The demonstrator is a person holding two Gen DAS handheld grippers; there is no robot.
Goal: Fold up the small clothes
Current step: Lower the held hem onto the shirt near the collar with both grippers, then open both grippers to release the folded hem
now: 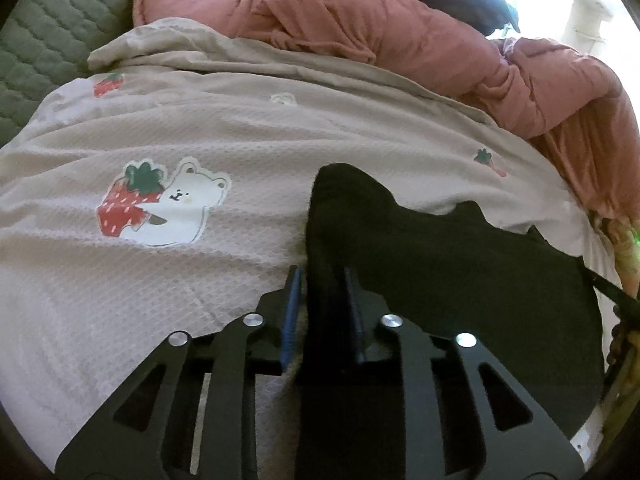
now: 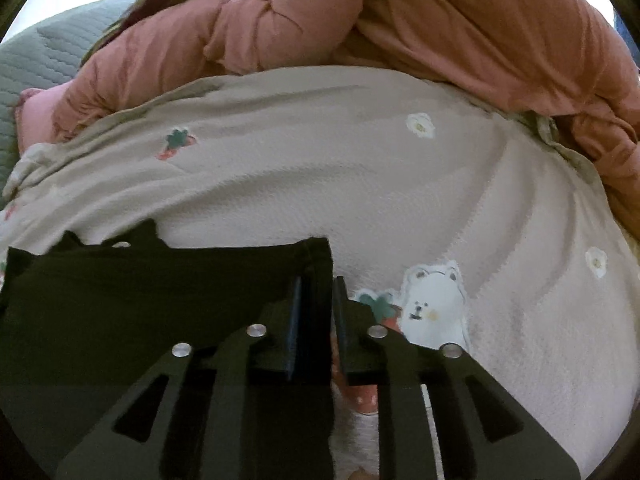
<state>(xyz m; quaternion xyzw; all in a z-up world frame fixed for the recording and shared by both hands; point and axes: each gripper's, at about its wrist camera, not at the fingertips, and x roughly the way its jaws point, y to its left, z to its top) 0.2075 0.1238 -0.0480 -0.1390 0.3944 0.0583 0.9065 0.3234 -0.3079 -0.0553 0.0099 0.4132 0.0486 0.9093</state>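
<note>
The left gripper [image 1: 322,276] is clenched on the left edge of a black garment [image 1: 460,280]: a ridge of the dark cloth stands up between its two blue-faced fingers [image 1: 292,312] and the pads press on it. The right gripper [image 2: 318,284] grasps the same black garment [image 2: 160,300] at its right edge, where a narrow band of cloth runs between the two dark fingers [image 2: 295,320]. Between the two grips the garment spreads out wide and fairly flat, with a bump of cloth rising along its far edge.

The garment lies on a pale beige bedspread [image 1: 200,260] with a waffle weave, close to the bedspread's near edge. Printed on the bedspread, left of the left gripper, is a white bear hugging a strawberry [image 1: 160,204]; a second bear print [image 2: 434,308] sits just right of the right gripper, with small white flowers [image 2: 420,125] and small strawberries scattered farther off.

Along the bedspread's far edge a crumpled salmon-pink quilt [image 1: 400,36] is heaped up. Beyond the far left corner is a grey-green quilted surface [image 1: 48,40]
</note>
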